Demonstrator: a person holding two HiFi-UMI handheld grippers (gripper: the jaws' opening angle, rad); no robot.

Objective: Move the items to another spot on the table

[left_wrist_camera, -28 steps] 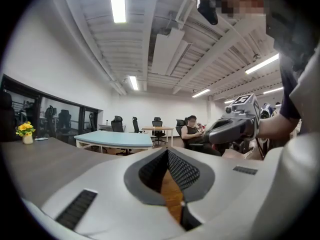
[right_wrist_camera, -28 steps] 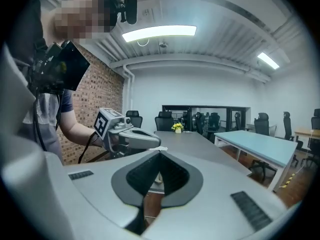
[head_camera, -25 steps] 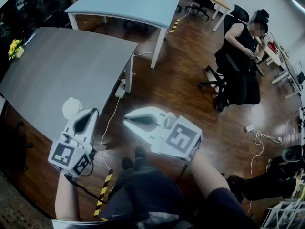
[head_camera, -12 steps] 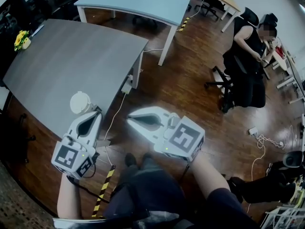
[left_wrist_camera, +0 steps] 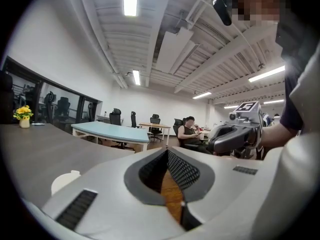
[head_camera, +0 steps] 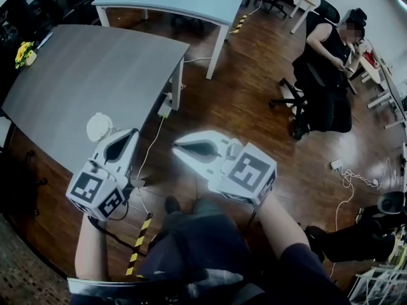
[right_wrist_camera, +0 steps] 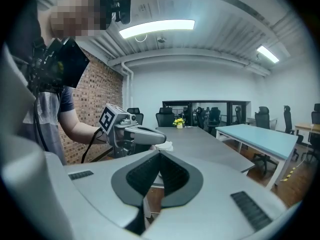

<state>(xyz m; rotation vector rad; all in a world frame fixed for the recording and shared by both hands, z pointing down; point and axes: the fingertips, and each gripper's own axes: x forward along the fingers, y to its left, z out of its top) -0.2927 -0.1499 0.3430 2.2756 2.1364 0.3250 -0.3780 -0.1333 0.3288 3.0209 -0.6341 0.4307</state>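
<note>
A small round white item (head_camera: 100, 127) lies near the front edge of the grey table (head_camera: 89, 81). It also shows as a white item (left_wrist_camera: 65, 180) low left in the left gripper view and as a white item (right_wrist_camera: 163, 145) past the left gripper in the right gripper view. A small pot of yellow flowers (head_camera: 23, 54) stands at the table's far left end. My left gripper (head_camera: 131, 133) is shut and empty, just right of the white item, at the table's edge. My right gripper (head_camera: 177, 149) hangs over the wooden floor, shut with nothing in it.
A light blue table (head_camera: 172, 2) stands beyond the grey one. A person sits on an office chair (head_camera: 324, 75) at the right. Cables and a power strip (head_camera: 346, 180) lie on the floor, and yellow-black tape (head_camera: 137, 253) runs by my feet.
The head view has swayed slightly. Both grippers stay shut and roughly where they were beside the table edge.
</note>
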